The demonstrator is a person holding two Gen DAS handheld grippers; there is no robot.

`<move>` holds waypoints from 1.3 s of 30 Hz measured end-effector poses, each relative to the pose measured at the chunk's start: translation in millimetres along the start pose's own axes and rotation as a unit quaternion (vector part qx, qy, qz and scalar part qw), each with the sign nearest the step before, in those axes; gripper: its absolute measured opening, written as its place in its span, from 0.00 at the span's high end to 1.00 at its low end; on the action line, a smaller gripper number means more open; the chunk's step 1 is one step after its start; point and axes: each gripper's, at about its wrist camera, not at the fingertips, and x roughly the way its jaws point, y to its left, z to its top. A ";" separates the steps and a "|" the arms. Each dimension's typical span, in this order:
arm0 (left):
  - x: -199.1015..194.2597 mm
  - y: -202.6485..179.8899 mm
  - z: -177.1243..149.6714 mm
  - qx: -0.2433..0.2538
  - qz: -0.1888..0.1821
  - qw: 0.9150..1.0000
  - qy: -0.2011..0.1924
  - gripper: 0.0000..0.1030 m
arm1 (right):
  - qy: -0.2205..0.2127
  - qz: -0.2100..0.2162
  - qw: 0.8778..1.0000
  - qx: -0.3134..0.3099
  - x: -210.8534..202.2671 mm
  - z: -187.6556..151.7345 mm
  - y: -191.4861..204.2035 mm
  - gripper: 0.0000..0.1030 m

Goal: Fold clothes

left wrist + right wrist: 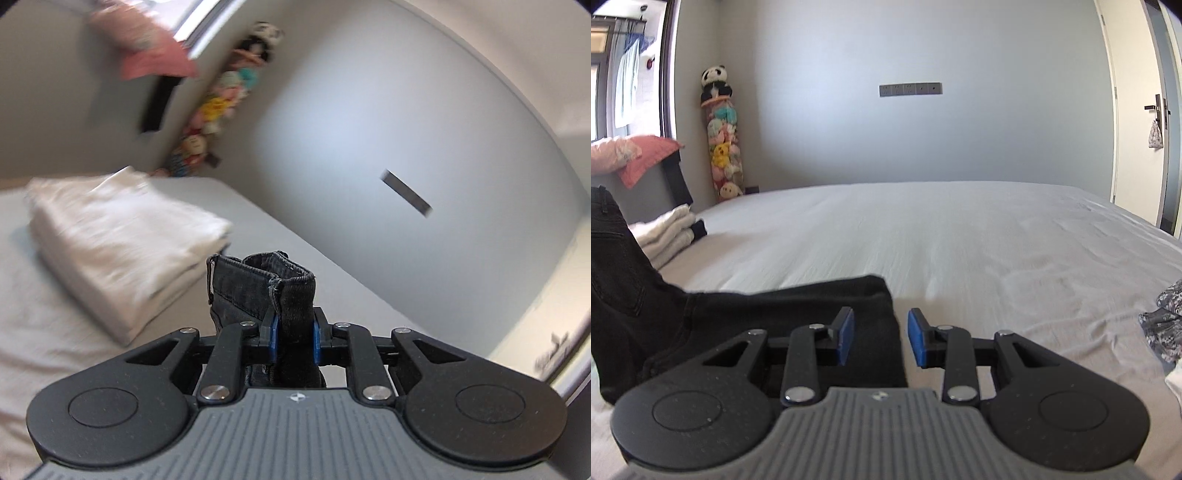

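- black jeans, thick and floppy, waistband pinched in left gripper and raised off grey bed sheet; legs trailing flat
- right gripper spread above leg hem (likely best hold: thick hem)
- folded white stack nearby; plush toy column in corner

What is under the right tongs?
The open right tongs hang over the hem of the black jeans, spread on the bed. The tongs' body hides the jeans' near edge.
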 end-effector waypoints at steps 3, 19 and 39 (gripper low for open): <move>6.4 -55.7 -6.1 0.061 -0.005 0.998 0.019 0.81 | -0.008 -0.004 1.000 0.005 5.1 6.9 -16.1 0.65; 88.0 -241.7 -147.7 0.267 -0.038 0.952 0.143 0.82 | 0.033 -0.024 0.984 0.171 20.6 17.5 -94.8 0.65; 143.4 -254.9 -289.1 0.323 -0.112 0.896 0.284 0.46 | 0.097 0.092 0.956 0.259 42.9 7.2 -109.9 0.63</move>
